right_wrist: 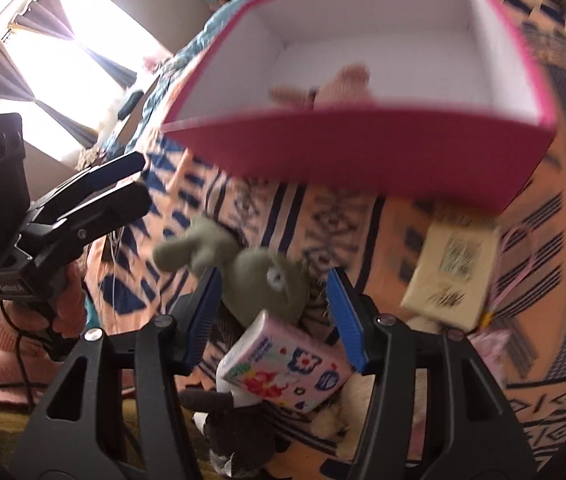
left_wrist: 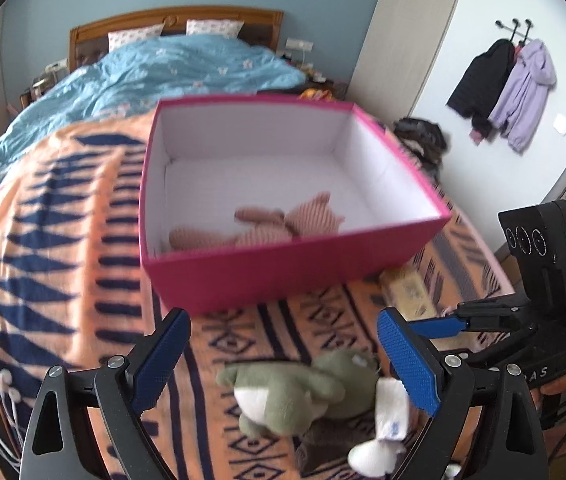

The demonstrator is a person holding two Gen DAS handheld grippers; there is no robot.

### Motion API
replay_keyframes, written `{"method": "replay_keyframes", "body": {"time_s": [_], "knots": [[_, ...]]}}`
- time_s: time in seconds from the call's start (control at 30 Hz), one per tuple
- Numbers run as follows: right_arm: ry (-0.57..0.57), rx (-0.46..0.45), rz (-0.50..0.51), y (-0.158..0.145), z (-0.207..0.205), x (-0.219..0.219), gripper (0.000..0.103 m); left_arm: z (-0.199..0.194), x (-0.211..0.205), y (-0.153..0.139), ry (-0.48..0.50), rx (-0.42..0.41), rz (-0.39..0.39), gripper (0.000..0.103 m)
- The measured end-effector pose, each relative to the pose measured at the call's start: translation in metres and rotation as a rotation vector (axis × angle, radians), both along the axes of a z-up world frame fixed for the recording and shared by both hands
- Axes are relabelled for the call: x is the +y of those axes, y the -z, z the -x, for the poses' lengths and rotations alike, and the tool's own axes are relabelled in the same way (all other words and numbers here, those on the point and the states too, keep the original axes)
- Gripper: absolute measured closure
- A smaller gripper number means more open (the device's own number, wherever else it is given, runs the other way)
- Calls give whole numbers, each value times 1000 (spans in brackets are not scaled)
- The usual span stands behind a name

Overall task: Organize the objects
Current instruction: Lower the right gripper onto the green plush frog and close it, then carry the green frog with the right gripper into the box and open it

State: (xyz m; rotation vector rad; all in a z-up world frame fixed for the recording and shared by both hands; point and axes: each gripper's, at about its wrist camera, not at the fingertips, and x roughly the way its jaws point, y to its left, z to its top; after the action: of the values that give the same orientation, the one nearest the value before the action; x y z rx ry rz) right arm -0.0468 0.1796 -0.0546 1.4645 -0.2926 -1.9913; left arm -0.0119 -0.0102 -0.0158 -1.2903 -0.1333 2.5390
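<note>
A pink box (left_wrist: pixel 283 280) with white inside walls stands on the orange patterned blanket (left_wrist: pixel 63 240); a pink striped plush (left_wrist: pixel 267 224) lies in it. My left gripper (left_wrist: pixel 283 360) is wide open above a green plush toy (left_wrist: pixel 295 388), its pads clear of it. In the right wrist view, the same green plush (right_wrist: pixel 267 280) lies between the blue pads of my right gripper (right_wrist: pixel 275 312), which stands open with a gap on the right side. A pink flowered tissue pack (right_wrist: pixel 283 364) lies just below it. The box (right_wrist: pixel 363 160) sits beyond.
A beige packet (right_wrist: pixel 451 276) lies by the box's near corner. A dark plush (right_wrist: pixel 235 428) and white fluffy items sit under the right gripper. A white earphone cable (left_wrist: pixel 3 400) trails at the left. Blue quilt (left_wrist: pixel 171 68) behind the box; coats (left_wrist: pixel 503 88) hang on the wall.
</note>
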Motion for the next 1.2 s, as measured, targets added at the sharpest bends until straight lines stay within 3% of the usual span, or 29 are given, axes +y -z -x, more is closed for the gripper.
{"method": "replay_keyframes", "body": {"time_s": [0.47,0.8,1.2], "knots": [[-182,-127,-16,29,-26,-23,46,-5,-10,38,-21,-131,-33,14],[6,-85,9,23,5,-10,46,0,-16,50,-39,-166,-47,14],[16,-91,15,28,21,-28,46,10,-22,64,-60,-199,-77,17]]}}
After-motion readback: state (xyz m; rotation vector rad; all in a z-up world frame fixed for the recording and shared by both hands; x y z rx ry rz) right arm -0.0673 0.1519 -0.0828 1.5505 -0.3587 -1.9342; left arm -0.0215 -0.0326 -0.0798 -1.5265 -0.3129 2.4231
